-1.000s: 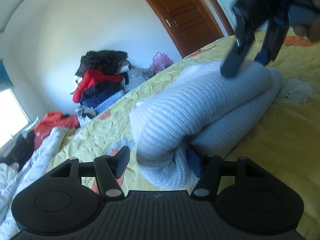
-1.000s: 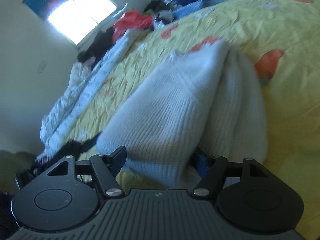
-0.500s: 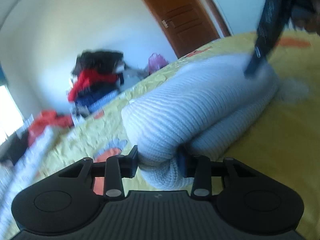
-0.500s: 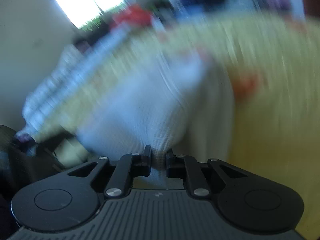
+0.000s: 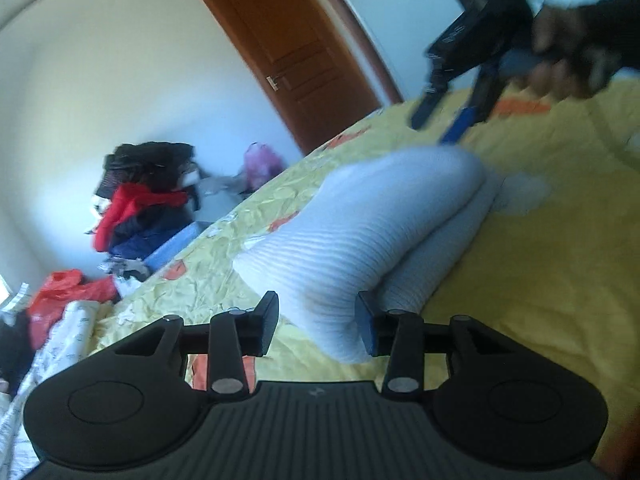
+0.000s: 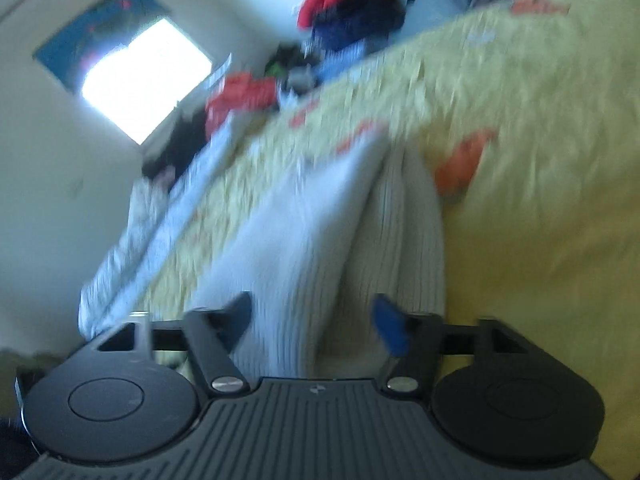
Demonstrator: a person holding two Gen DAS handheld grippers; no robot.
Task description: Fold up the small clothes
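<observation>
A folded white sweater (image 5: 384, 216) is seen lying on the bed (image 5: 540, 264), out on the yellow sheet and away from any edge that shows. It is a thick ribbed knit, doubled into a soft, rounded bundle of two stacked layers. It is judged to be light, limp and compressible, with a rough surface that is unlikely to slip; nothing about it is fragile. A hold is best taken at a folded end where both layers can be pinched together, since a single layer would let the rest sag and unfold.

The left tool (image 5: 316, 322) is held moderately wide, its jaws standing either side of the near end of the bundle without clamping it. The right tool (image 6: 316, 320) is likewise spread wide over the other end; the picture is blurred, and no grip is made out. The sheet is crumpled cotton printed with orange figures.
</observation>
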